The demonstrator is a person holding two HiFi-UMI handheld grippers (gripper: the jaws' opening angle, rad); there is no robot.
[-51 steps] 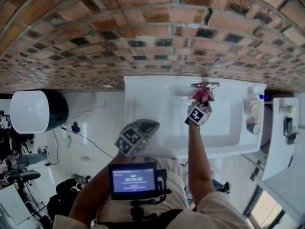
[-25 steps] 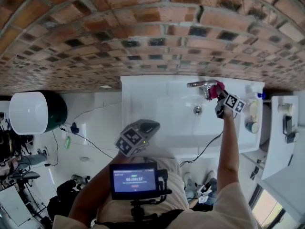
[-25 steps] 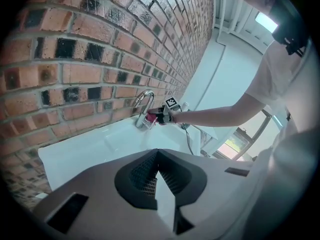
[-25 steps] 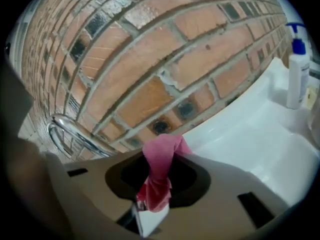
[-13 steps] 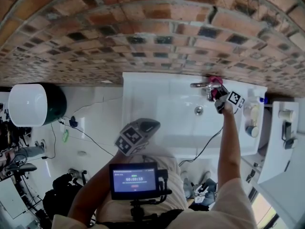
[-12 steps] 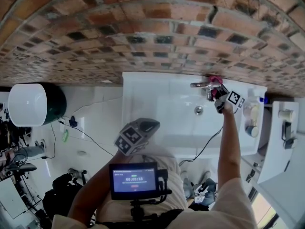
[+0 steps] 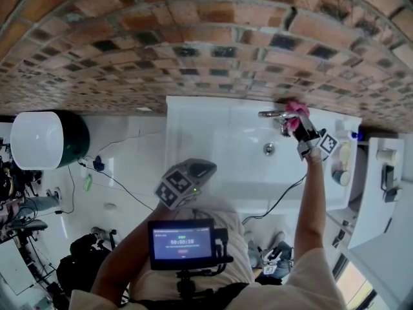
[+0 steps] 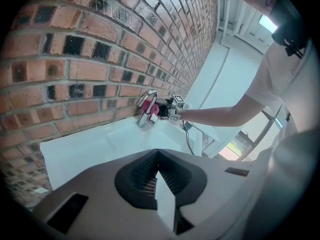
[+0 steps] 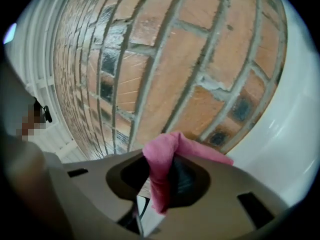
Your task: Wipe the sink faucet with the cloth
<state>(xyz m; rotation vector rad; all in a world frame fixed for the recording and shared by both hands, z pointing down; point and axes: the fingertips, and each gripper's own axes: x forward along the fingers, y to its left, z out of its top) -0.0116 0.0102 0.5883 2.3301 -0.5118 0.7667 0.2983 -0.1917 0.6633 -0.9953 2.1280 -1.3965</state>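
A chrome faucet (image 7: 273, 115) stands at the back rim of the white sink (image 7: 213, 147), against the brick wall. My right gripper (image 7: 299, 123) is shut on a pink cloth (image 7: 296, 110) and holds it against the faucet's right end, by the wall. In the right gripper view the pink cloth (image 9: 162, 166) is pinched between the jaws, with brick right in front. My left gripper (image 7: 193, 173) hangs low at the sink's front, its jaws together and holding nothing. The left gripper view shows the faucet (image 8: 145, 110) and cloth (image 8: 153, 108) from afar.
The brick wall (image 7: 193, 50) runs behind the sink. Bottles (image 7: 342, 157) stand on the sink's right ledge, and a white shelf (image 7: 381, 173) is further right. A white and green tank (image 7: 45, 141) sits at the left. A cable (image 7: 277, 199) hangs over the sink front.
My right gripper carried the pink cloth from the faucet's front round to its right side and up toward the wall. The left gripper stayed in place.
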